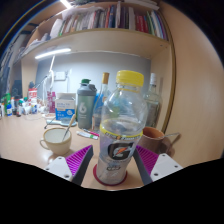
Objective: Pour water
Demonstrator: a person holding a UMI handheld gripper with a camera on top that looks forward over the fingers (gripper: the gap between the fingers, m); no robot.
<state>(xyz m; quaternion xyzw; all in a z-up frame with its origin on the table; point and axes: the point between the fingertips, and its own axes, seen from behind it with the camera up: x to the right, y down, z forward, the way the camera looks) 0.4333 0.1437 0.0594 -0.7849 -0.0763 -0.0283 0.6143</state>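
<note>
Setting: a desk [25, 150] of pale wood against a wall, with one shelf of books [110, 18] overhead and one light strip beneath the shelf. Item 1, task object: one clear plastic bottle [119, 125], yellow cap [130, 77], dark label with a lightning mark, standing upright with its long axis vertical; it sits directly between the fingers of the gripper [113, 165], centred on the line they point along, base low between them. Item 2, gripper: one, with two purple pads [82, 158], one either side of the bottle's lower body; the jaws stand about as wide as the bottle and appear to press its sides, judged as a hold, though the exact contact is hard to confirm. Item 3: one white mug [57, 138] with a utensil standing in it, left of the bottle and beyond the fingers; the likeliest receiver for the pour, by judgement only. Item 4: one brown cup [155, 137], right of the bottle. Item 5: one dark shaker bottle [87, 104] behind, near the wall. Item 6: assorted small containers at the far left, count not readable. Judgement: a pour would need the bottle carried sideways to a cup and tipped; the cap appears still on.
</note>
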